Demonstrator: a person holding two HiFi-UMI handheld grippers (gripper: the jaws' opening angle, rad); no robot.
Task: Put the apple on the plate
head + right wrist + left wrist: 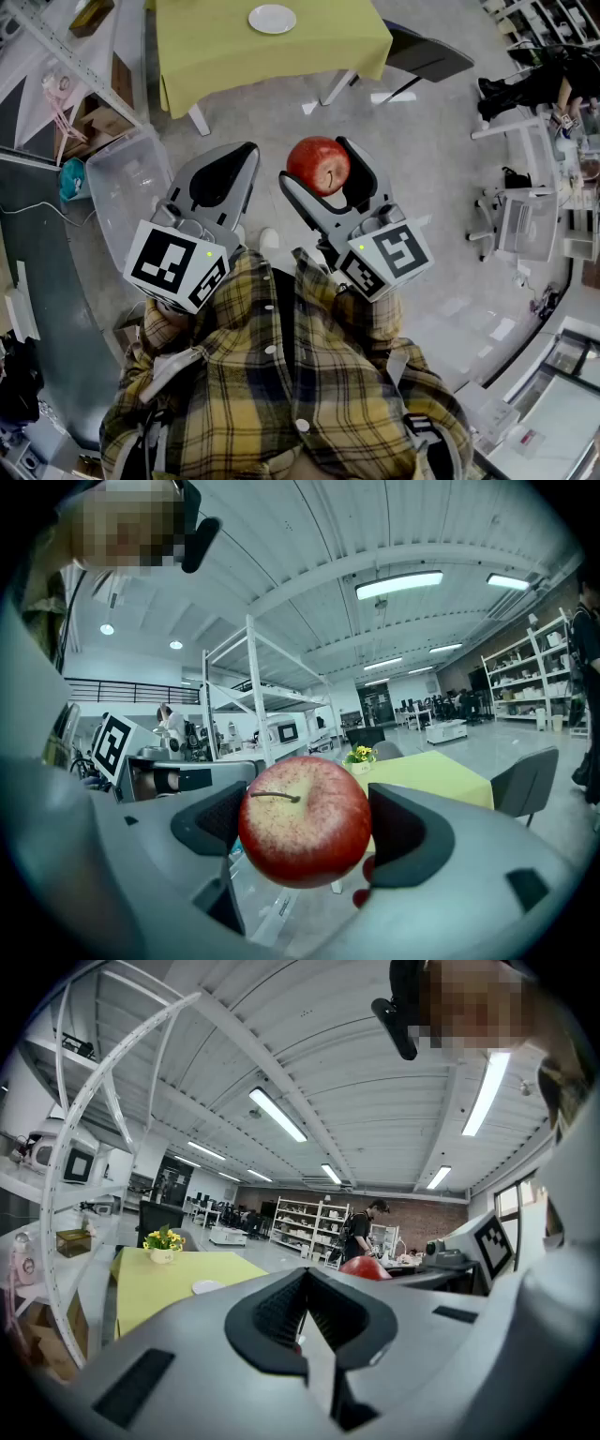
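A red apple [318, 164] hangs in the air above the floor, and my right gripper [322, 161] is shut on it, one dark pad on each side. In the right gripper view the apple [305, 819] fills the gap between the jaws, stem up. My left gripper [244, 157] floats just left of it, shut and holding nothing; its jaws meet in the left gripper view [307, 1283], and the apple [366, 1267] peeks over them. A white plate [272, 18] lies on the yellow-green table [216, 56] well ahead of both grippers.
A clear plastic bin [122, 187] stands on the floor to the left. A dark chair [427, 52] sits by the table's right side. A pot of yellow flowers [162, 1241] is on the table. Desks and equipment [511, 216] stand at the right.
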